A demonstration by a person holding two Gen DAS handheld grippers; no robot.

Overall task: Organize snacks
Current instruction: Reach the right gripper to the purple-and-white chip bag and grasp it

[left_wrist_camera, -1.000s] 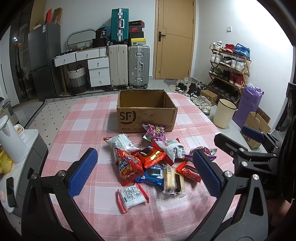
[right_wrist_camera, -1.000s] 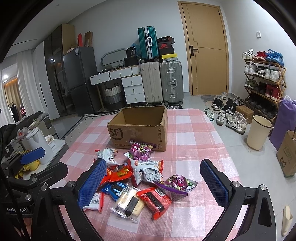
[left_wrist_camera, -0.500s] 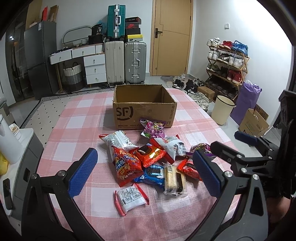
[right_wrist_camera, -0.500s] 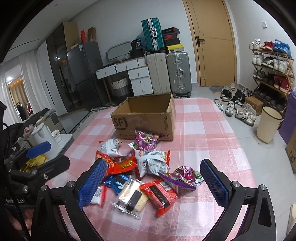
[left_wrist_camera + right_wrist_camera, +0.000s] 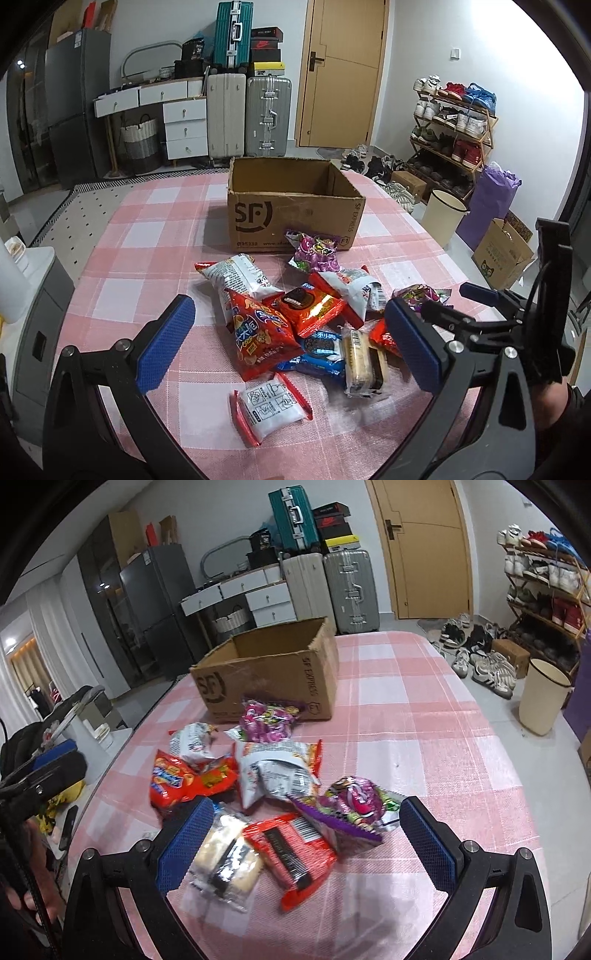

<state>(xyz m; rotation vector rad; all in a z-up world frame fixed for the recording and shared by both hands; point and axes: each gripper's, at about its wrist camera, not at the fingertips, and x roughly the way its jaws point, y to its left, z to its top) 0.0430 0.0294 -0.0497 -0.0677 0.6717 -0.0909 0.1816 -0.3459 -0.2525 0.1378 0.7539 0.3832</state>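
Right wrist view: the snacks (image 5: 266, 775) are piled on the table (image 5: 424, 738), the box (image 5: 266, 672) behind them. Both grippers (image 5: 301, 834) (image 5: 288, 343) are held wide open, holding nothing. Slippery bags could be dropped, or two grabbed together, because they overlap.

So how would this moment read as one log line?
left hand-held gripper: open | right hand-held gripper: open | snack packets: on table | cardboard box: no snacks visible inside

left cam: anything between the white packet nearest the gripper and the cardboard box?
Yes. In the left wrist view, the snack pile lies between the white packet and the cardboard box.
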